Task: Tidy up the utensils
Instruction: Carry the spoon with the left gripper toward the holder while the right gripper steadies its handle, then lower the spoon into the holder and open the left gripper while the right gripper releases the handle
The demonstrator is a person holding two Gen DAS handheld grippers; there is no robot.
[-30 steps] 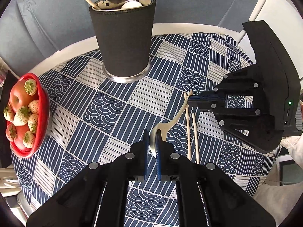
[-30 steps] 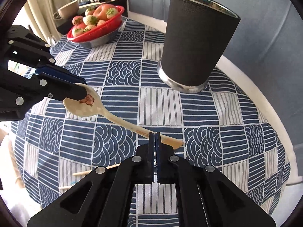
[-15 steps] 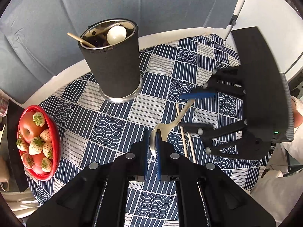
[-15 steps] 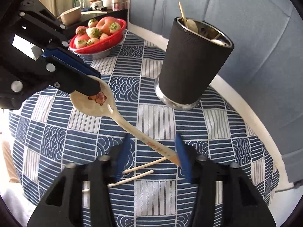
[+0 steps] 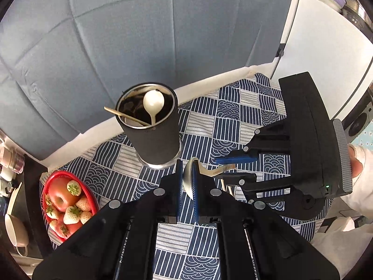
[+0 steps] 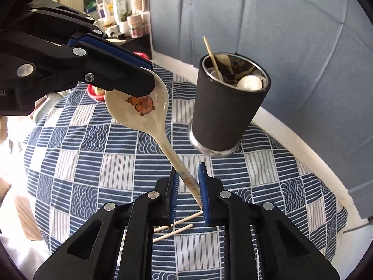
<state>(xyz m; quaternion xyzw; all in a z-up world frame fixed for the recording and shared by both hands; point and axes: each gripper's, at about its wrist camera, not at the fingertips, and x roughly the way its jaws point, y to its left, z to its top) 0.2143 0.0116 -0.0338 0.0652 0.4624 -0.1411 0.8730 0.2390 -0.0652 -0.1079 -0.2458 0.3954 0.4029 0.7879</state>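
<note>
My left gripper (image 5: 187, 175) is shut on the bowl of a cream ceramic spoon (image 6: 149, 114) with a bear print and holds it above the table. The spoon's handle runs between the fingers of my right gripper (image 6: 188, 186), which is partly open around it. The spoon also shows in the left wrist view (image 5: 200, 170). A black utensil cup (image 5: 149, 126) with a steel rim stands behind, holding a white spoon and a chopstick. It also shows in the right wrist view (image 6: 228, 107). Two wooden chopsticks (image 6: 177, 226) lie on the cloth under my right gripper.
A round table with a blue patterned cloth (image 6: 93, 163). A red bowl of fruit (image 5: 67, 200) sits at its left edge. A blue padded wall (image 5: 116, 35) is behind the table. Shelves with bottles (image 6: 121, 7) stand far left.
Both grippers have risen, lifting the spoon higher above the table. My right gripper, shut on the handle a second ago, opened wide and has now narrowed around the handle.
</note>
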